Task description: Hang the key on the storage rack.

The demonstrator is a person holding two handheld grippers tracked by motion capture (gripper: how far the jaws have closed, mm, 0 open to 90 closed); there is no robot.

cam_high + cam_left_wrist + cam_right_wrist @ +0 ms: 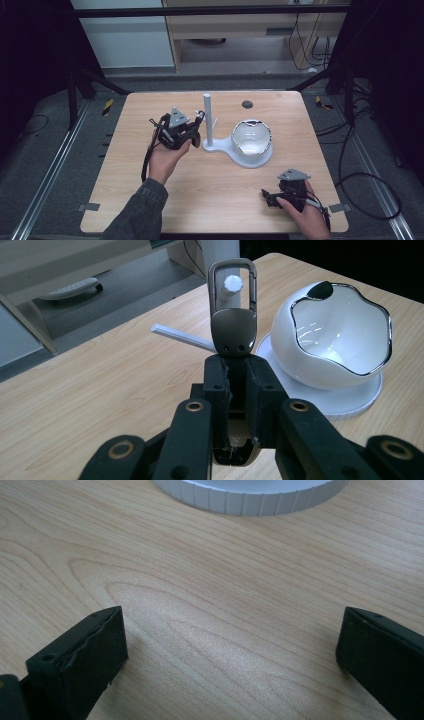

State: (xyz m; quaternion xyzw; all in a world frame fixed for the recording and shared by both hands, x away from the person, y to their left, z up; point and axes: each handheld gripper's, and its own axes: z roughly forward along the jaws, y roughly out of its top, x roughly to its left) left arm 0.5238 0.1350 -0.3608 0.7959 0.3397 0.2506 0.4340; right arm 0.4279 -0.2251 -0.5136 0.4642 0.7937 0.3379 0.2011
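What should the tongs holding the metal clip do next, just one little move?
Probably ease the left tongs forward a bit, so the clip's open loop slides over the white peg on the stand. The tongs are shut on the clip's lower end, and the peg's tip already shows through the loop, so it looks lined up but perhaps not yet hung.

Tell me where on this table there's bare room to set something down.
Bare wood runs along the table near edge between the left sleeve and the right gripper, and down the left side. It is crowded mid-table: the left gripper holds a carabiner at the white peg stand beside the bowl.
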